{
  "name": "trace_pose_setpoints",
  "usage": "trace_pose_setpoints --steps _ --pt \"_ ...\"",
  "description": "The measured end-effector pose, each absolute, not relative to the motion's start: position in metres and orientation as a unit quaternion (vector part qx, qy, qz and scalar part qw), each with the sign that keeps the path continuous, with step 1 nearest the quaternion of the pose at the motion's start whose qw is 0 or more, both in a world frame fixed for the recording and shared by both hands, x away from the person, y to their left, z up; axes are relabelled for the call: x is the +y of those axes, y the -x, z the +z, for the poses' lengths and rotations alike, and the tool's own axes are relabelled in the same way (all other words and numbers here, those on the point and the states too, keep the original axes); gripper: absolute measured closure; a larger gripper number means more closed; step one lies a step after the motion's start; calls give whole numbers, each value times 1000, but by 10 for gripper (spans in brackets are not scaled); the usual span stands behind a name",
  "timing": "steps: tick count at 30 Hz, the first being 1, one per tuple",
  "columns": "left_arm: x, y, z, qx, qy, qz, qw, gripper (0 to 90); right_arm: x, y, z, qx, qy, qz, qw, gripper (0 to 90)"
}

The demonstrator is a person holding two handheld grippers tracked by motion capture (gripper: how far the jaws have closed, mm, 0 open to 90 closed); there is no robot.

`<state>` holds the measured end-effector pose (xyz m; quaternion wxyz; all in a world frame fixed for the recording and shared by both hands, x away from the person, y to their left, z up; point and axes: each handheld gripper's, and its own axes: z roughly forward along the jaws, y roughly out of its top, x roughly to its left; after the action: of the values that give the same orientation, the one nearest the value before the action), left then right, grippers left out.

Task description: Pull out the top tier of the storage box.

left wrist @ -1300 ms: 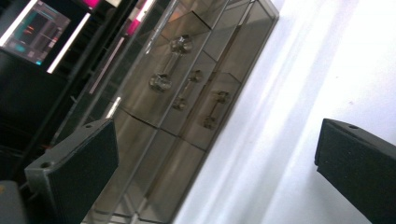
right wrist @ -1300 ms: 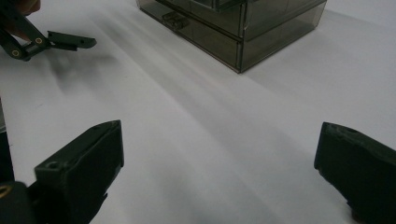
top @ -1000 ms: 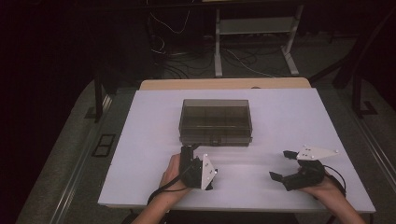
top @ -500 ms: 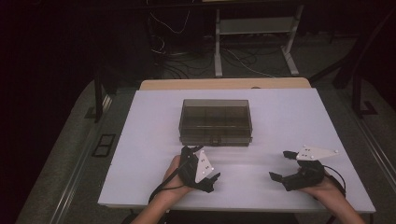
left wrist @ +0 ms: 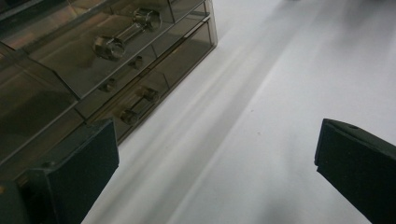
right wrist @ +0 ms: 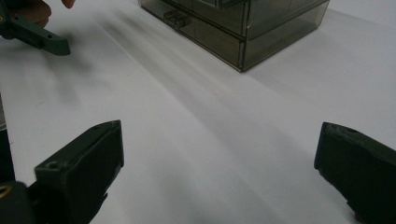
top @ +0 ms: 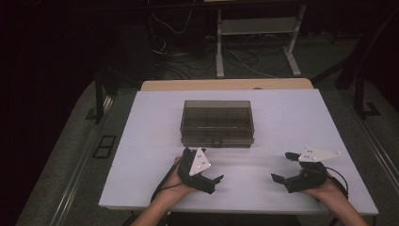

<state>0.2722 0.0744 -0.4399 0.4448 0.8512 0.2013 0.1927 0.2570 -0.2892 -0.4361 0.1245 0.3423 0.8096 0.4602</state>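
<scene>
Inside smoky drawer box (left wrist: 93, 70), crystal knobs (left wrist: 112, 44)

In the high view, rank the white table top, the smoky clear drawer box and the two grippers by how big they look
1. White table top, by far the largest.
2. Smoky clear drawer box.
3. Left gripper and right gripper: too alike in size to rank, both smaller than the box.
</scene>
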Motion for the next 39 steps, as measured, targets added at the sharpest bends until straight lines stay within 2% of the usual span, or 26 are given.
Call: trace_pose_setpoints --steps 4,7,10,16,18,22,31,35,39 --pt "76 -274 -439 211 -847 174 455 4 -289 -257 -436 809 -343 460 124 9" --pt "78 -275 -439 209 -846 159 463 128 -289 -257 -436 809 -343 461 124 10" --pt "79 -276 -438 210 -848 149 463 152 -289 -257 -436 809 -343 461 124 10" --pt "83 -279 -437 206 -852 117 466 290 -289 -257 -436 809 -343 461 124 9" --pt "83 -280 -436 208 -851 114 469 312 -289 -257 -436 809 -342 461 124 10" --pt "86 -281 -432 209 -848 111 475 437 -289 -257 -436 809 -343 461 124 10" --pt "90 -285 -427 222 -844 108 475 598 -289 -257 -436 809 -343 461 124 10" --pt "90 -286 -423 220 -844 106 477 706 -290 -257 -436 809 -344 461 124 10" --pt "91 -290 -417 223 -844 102 478 759 -290 -257 -436 809 -344 461 124 10"
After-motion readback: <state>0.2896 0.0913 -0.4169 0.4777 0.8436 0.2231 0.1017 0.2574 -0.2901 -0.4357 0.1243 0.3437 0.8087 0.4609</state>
